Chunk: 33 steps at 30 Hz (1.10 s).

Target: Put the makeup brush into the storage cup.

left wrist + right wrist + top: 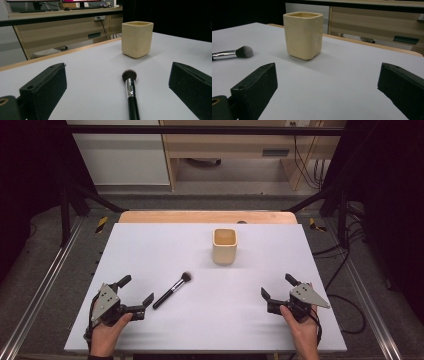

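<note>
Both grippers rest with fingers released, holding nothing: left gripper (pixel 135 293) just beside the brush (pixel 172 290), which lies flat on the white tabletop (pixel 150 245); right gripper (pixel 276 286) well apart; cup (pixel 224 246) stands beyond

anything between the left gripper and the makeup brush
Nothing visible. The makeup brush lies flat on the white table straight ahead of the open left gripper, its handle end nearest the jaws; the cream cup stands well beyond it.
</note>
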### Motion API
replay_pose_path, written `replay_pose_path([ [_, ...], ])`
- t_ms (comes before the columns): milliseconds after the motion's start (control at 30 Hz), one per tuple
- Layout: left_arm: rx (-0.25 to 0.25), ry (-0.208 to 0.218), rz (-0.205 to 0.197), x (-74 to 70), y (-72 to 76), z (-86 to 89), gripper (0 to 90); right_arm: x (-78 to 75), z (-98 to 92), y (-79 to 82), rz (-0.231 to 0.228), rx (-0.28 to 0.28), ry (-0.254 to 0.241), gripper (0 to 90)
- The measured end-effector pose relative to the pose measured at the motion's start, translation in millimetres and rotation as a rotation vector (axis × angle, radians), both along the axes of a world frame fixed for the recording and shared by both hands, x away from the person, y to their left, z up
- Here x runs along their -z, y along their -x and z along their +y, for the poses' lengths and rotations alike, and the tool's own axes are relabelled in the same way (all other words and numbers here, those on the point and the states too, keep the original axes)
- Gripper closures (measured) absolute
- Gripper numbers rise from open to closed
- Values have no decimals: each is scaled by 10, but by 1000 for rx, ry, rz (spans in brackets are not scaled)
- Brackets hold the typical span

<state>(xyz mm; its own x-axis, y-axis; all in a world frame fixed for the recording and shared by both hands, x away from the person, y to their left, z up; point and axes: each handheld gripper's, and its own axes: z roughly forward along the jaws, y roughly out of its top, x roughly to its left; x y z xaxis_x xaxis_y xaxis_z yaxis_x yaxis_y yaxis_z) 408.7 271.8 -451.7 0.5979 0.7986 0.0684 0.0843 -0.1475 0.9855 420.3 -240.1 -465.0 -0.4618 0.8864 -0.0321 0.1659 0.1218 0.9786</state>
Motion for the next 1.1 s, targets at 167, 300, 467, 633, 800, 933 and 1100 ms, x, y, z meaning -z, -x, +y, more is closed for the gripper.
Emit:
replay_pose_path([
  [167,9,-13,16,-10,7,-32,16,8,0,71,-6,15,25,35],
  [300,19,-40,15,-43,20,-89,15,16,-10,98,-9,23,25,38],
  [467,23,-85,61,-103,-36,-167,17,15,-25,117,-8,29,31,40],
  [633,27,-129,186,-133,-132,-226,30,18,-48,112,-6,34,30,36],
  [800,39,-239,248,-301,-242,-320,33,10,-73,123,-6,44,29,35],
  [933,61,-295,279,-378,-288,-388,31,16,-84,115,-5,44,30,35],
  [1100,105,-378,343,-487,-380,-540,32,17,-87,109,-4,49,29,35],
])
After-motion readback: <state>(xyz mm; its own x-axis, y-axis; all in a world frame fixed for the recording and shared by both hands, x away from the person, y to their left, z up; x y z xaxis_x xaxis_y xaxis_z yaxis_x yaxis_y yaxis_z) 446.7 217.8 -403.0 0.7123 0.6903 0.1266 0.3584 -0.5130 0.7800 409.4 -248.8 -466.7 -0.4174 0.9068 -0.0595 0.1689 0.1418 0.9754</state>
